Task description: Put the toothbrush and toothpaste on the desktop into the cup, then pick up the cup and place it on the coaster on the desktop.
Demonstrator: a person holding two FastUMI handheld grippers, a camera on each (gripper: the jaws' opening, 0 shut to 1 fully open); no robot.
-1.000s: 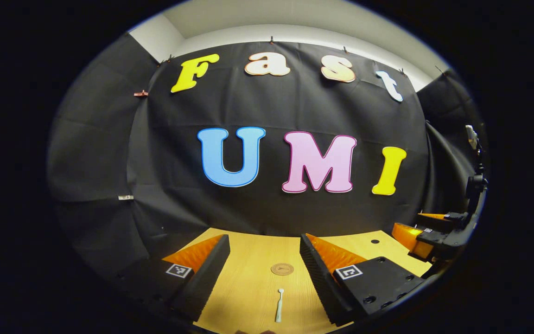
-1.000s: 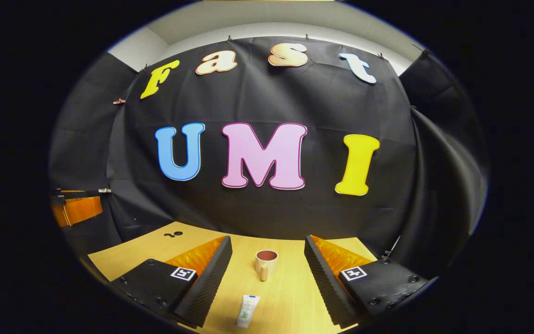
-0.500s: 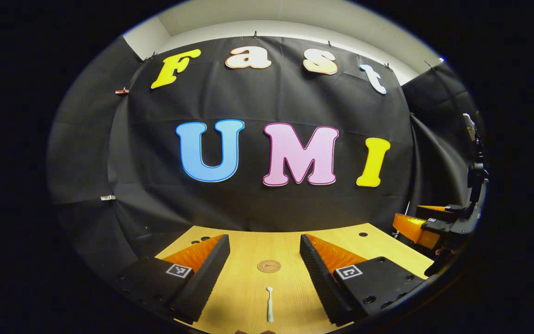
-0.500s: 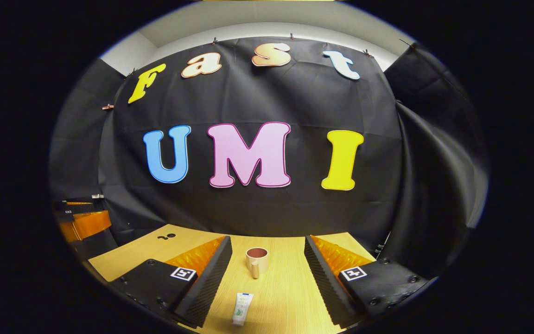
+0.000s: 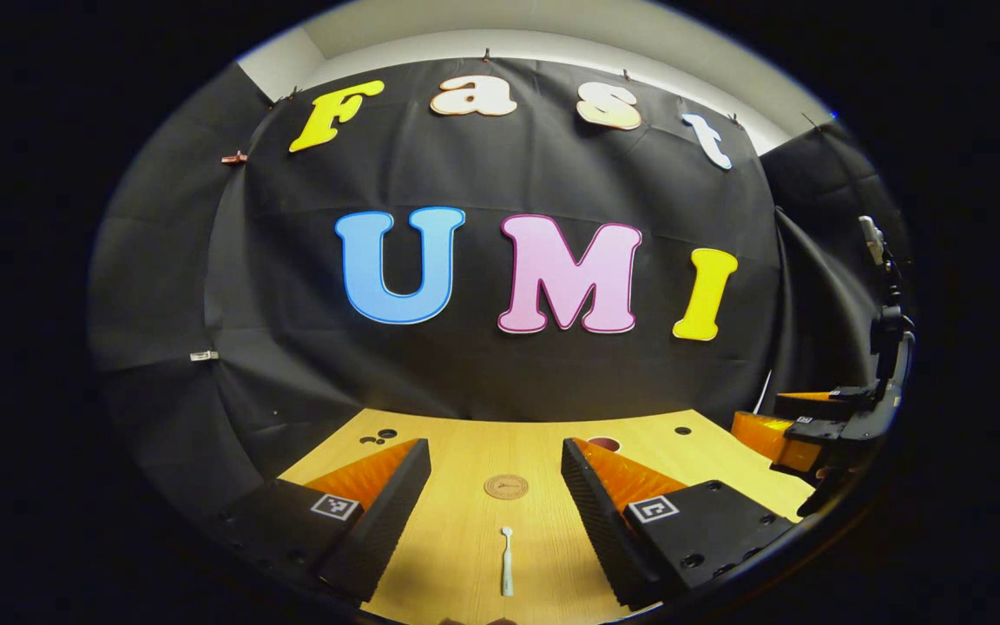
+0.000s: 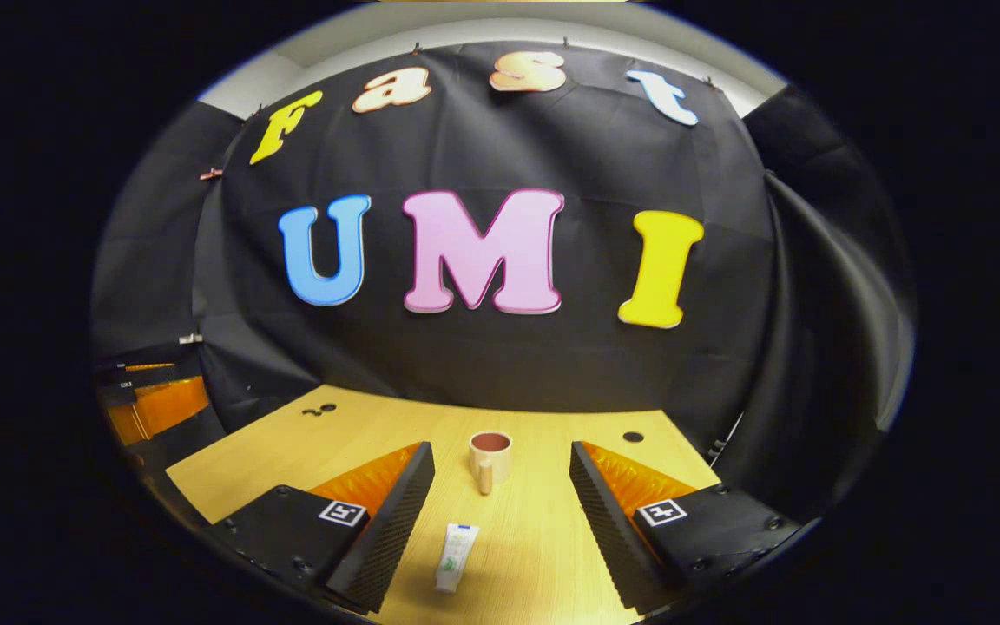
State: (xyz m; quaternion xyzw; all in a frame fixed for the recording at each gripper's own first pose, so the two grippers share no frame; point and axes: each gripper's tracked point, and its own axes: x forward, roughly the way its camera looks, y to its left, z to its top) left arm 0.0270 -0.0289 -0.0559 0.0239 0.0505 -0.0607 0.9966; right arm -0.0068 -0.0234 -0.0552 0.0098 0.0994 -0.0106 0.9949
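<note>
Your left gripper (image 5: 496,486): fingers spread wide, nothing between them but bare desk (image 5: 457,538). Both fingers ride above the wood, not touching it. The toothbrush (image 5: 507,573) lies flat in the gap, lengthwise along your line of sight, head pointing away toward the coaster (image 5: 506,486). Free wood shows on both sides of the brush, between it and each finger. The coaster sits just beyond the brush head, apart from it, round and flat, also within the finger gap. Past the coaster, open wood runs to the desk's far edge, where the black cloth (image 5: 500,373) drops down behind it. A few small dark holes mark the far corners. A sliver of the cup's rim (image 5: 604,444) peeks over your right-hand finger, right of the coaster and farther back.

Your right gripper (image 6: 500,486): fingers likewise wide apart and empty, above the desk. The toothpaste (image 6: 456,556) lies flat in the gap, nearer the left-hand finger, cap end toward you. The cup (image 6: 490,457) stands upright beyond the tube, handle facing you, well apart from it, with bare wood all round. From the cup, the far edge is near; the right edge of the desk lies past your right-hand finger, cloth close behind it.

In the left gripper view, the right gripper appears far right of the coaster, beyond the desk's corner. In the right gripper view, the left gripper sits far left of the cup, off the desk's left edge.
</note>
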